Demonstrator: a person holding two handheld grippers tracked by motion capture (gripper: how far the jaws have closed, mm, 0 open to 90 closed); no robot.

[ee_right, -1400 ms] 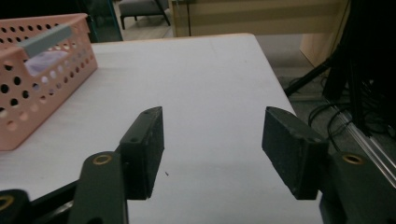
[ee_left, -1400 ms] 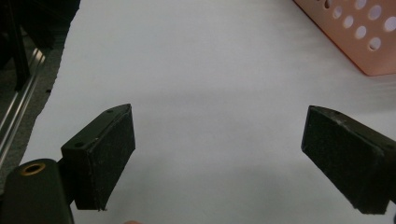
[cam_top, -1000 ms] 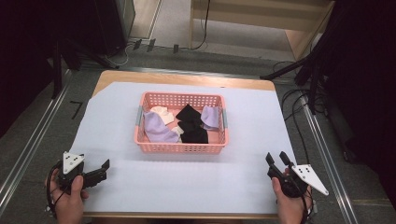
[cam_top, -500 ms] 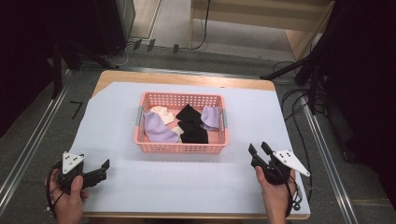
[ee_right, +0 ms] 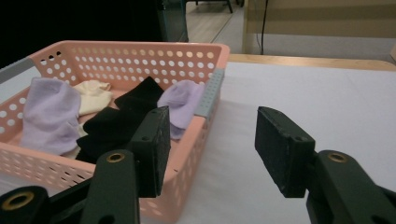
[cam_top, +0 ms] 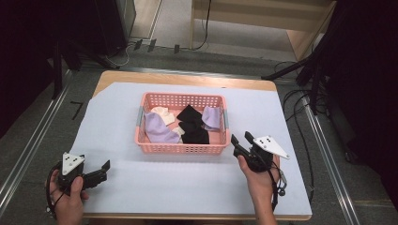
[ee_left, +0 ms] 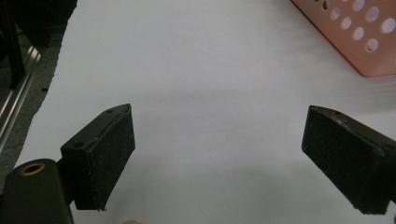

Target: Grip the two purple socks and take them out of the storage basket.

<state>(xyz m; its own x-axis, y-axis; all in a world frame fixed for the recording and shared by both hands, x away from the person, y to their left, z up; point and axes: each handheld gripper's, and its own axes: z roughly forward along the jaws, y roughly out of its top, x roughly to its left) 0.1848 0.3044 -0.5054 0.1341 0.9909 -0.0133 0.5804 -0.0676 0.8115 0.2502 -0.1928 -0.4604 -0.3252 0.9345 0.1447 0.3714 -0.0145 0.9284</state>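
My right gripper [cam_top: 240, 140], jaws spread and empty, hangs just off the near right corner of the pink basket [cam_top: 180, 148], its socks [cam_top: 193, 125] lying left and farther, while my left gripper [cam_top: 101, 171], also spread, rests well apart.

The left tool [ee_left: 215, 158] holds its jaws wide apart over white sheet [ee_left: 210, 70], pink basket [ee_left: 359, 37] corner beyond.
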